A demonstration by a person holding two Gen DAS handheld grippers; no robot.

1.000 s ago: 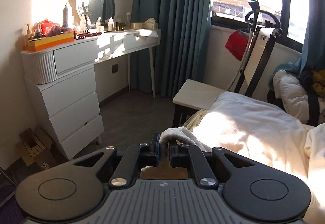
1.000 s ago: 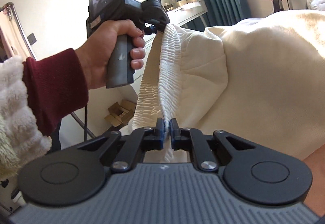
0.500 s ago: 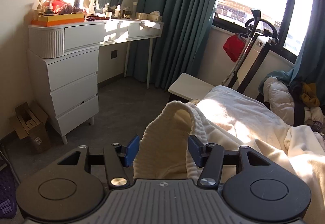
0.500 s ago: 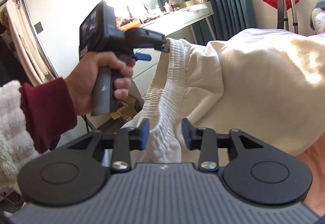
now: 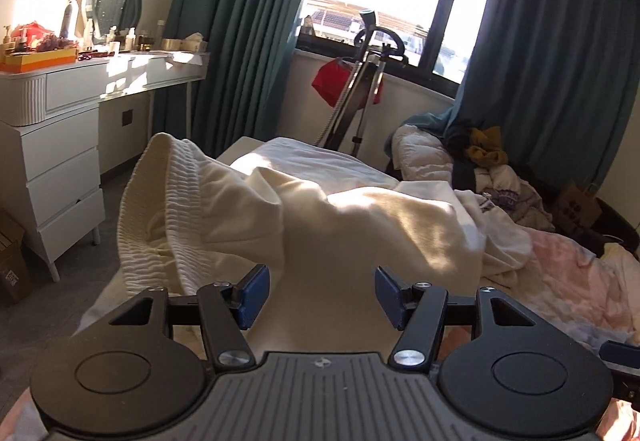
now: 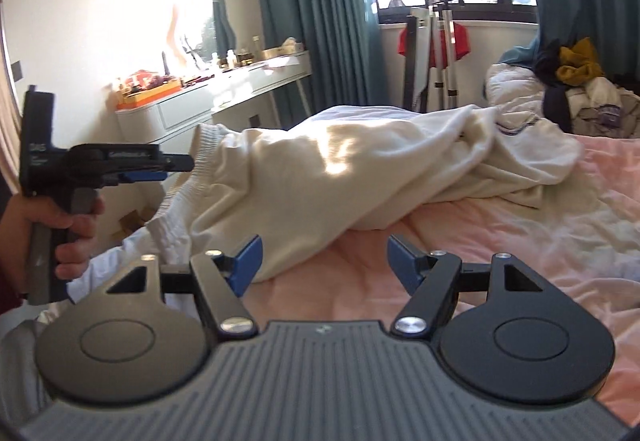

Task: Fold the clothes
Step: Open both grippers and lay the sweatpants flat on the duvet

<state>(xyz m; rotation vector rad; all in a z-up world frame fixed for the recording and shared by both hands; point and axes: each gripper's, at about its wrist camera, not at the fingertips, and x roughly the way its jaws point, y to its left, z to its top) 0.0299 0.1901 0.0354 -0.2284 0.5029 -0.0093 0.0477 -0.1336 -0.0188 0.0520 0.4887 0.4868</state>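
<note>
Cream trousers lie beyond both wide-open hand-held grippers, ungripped.

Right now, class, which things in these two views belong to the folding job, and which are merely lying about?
Part of the job:
cream trousers
left gripper, open
right gripper, open
pink bedspread

Lying about:
clothes heap
red garment
dressing table
cardboard box
</note>
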